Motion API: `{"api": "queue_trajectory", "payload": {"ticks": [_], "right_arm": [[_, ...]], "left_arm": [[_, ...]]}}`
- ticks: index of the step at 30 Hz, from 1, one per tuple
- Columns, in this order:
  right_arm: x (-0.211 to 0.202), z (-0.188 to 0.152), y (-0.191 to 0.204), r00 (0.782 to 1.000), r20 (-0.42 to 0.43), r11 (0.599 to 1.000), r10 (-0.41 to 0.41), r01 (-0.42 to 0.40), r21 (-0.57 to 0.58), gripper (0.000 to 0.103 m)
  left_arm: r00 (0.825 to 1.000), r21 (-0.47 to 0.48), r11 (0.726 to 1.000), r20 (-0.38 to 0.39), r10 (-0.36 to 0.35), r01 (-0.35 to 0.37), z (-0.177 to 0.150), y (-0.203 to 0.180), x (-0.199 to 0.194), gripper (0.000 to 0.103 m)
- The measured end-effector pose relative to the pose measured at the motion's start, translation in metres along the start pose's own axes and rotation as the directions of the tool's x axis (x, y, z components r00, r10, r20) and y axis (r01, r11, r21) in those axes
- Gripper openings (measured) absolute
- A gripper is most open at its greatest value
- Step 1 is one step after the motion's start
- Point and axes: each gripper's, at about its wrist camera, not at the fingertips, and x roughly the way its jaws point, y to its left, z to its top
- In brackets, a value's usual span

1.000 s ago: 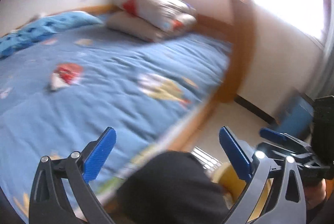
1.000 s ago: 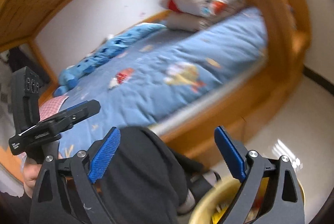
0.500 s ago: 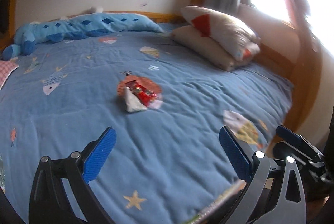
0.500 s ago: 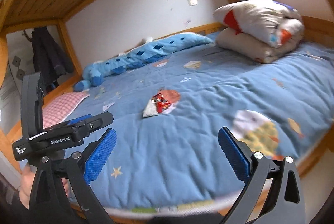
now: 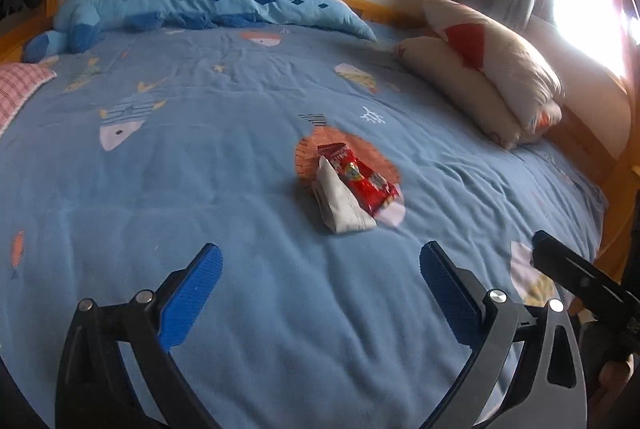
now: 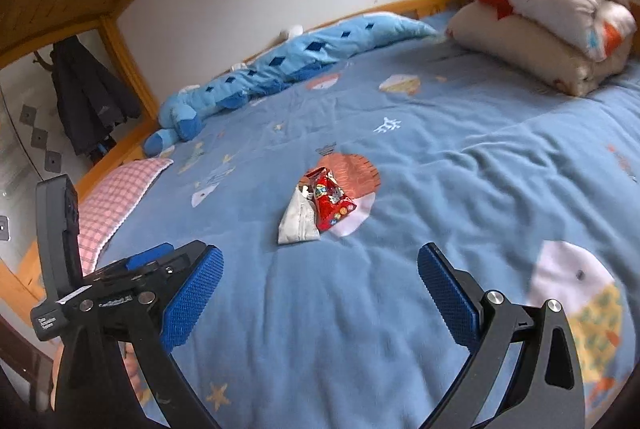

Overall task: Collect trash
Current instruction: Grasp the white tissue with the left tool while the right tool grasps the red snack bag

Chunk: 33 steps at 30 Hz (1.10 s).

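While both grippers, left (image 5: 320, 293) and right (image 6: 319, 291), gape wide, empty, wrappers (image 5: 352, 189) sit mid-bed (image 5: 200, 189), well ahead. You risk pinching blanket, or snagging only red one, leaving white one behind.

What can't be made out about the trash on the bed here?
- Red snack wrapper: the printing is too small and soft to read in either wrist view.
- White wrapper: its far side sits against the red one, so whether they are separate pieces is unclear.
- Bed frame: window glare washes out its right end in the left wrist view.
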Motion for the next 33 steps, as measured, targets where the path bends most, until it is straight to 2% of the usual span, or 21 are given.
{"api": "queue_trajectory", "payload": {"ticks": [4,6,7,9,11,13,16,20,24,26,29,33], "right_arm": [[0.028,0.013,0.001,1.0,-0.023,0.999,0.004,-0.005,-0.045,0.092],[0.048,0.021,0.0,0.998,-0.059,0.997,0.016,-0.02,-0.068,0.084],[0.054,0.023,0.0,0.997,-0.071,0.997,0.018,-0.023,-0.076,0.075],[0.074,0.028,0.0,0.994,-0.106,0.995,0.008,-0.019,-0.103,0.071],[0.097,0.031,-0.001,0.988,-0.155,0.99,-0.009,-0.013,-0.143,0.058],[0.11,0.033,-0.001,0.983,-0.181,0.986,-0.012,-0.018,-0.163,0.053],[0.133,0.038,0.0,0.979,-0.199,0.98,-0.038,-0.002,-0.2,0.051],[0.156,0.043,-0.002,0.971,-0.24,0.98,-0.008,-0.04,-0.195,0.051],[0.181,0.041,-0.002,0.955,-0.291,0.978,-0.058,-0.004,-0.207,0.049],[0.187,0.039,-0.007,0.951,-0.306,0.985,-0.039,-0.014,-0.169,0.03],[0.18,0.038,-0.015,0.96,-0.28,0.991,-0.016,-0.021,-0.128,0.028],[0.158,0.041,-0.02,0.974,-0.223,0.989,-0.038,0.005,-0.15,0.028]], "left_arm": [[1.0,-0.003,1.0,-0.012,-0.008,0.008,0.011,0.01,0.022,0.099],[1.0,-0.011,1.0,-0.022,-0.02,0.02,0.016,0.016,0.033,0.099],[0.999,-0.014,1.0,-0.025,-0.025,0.024,0.017,0.019,0.037,0.099],[0.999,-0.018,1.0,-0.036,-0.021,0.02,0.021,0.025,0.047,0.099],[0.999,-0.028,0.999,-0.04,-0.018,0.017,0.023,0.03,0.053,0.099],[0.999,-0.041,0.999,-0.047,-0.022,0.02,0.024,0.035,0.059,0.099],[0.998,-0.054,0.998,-0.059,-0.027,0.024,0.025,0.041,0.068,0.099],[0.997,-0.067,0.997,-0.072,-0.035,0.03,0.026,0.046,0.074,0.099],[0.996,-0.071,0.997,-0.076,-0.042,0.037,0.027,0.048,0.078,0.099],[0.996,-0.061,0.998,-0.077,-0.038,0.034,0.028,0.046,0.079,0.099],[0.996,-0.047,0.998,-0.08,-0.04,0.036,0.028,0.042,0.081,0.099],[0.995,-0.022,0.999,-0.087,-0.048,0.046,0.03,0.028,0.086,0.099]]}}
